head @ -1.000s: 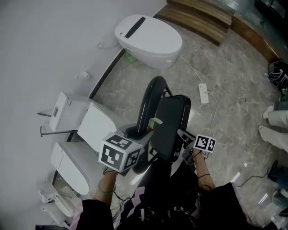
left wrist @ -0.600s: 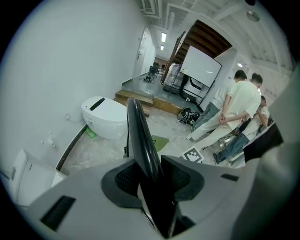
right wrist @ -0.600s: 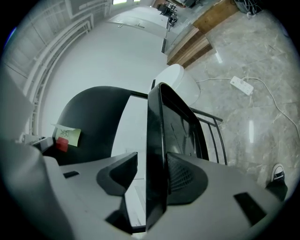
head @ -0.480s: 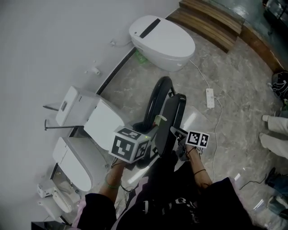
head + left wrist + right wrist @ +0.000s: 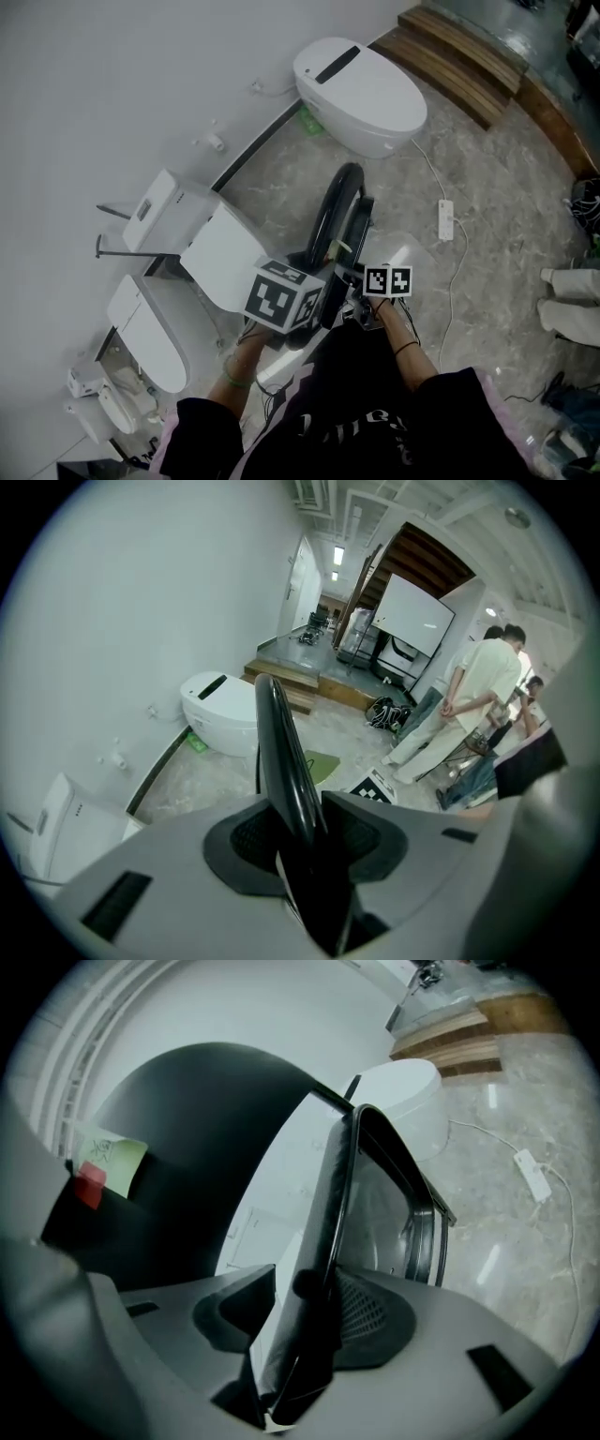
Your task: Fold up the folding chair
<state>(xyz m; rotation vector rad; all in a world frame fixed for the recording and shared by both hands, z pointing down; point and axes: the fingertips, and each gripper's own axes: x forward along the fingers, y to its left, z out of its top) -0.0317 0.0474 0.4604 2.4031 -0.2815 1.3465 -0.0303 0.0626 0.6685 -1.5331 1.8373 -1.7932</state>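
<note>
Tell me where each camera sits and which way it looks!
Head view: on the person's head, facing down at the folding chair; left forearm and right forearm show.
Left gripper view: on the left gripper, along its jaws gripping the chair; a dark sleeve shows.
Right gripper view: on the right gripper, along its jaws gripping the chair; no body shows.
All share the white toilet.

Black folding chair (image 5: 337, 220) stands upright on marble floor (image 5: 497, 178), nearly flat. Left gripper (image 5: 309, 302) grips it from left, right gripper (image 5: 366, 289) from right, both low on frame. White toilet (image 5: 361, 84) beyond, against wall. Power strip (image 5: 447, 217) with cord lies right of chair.
</note>
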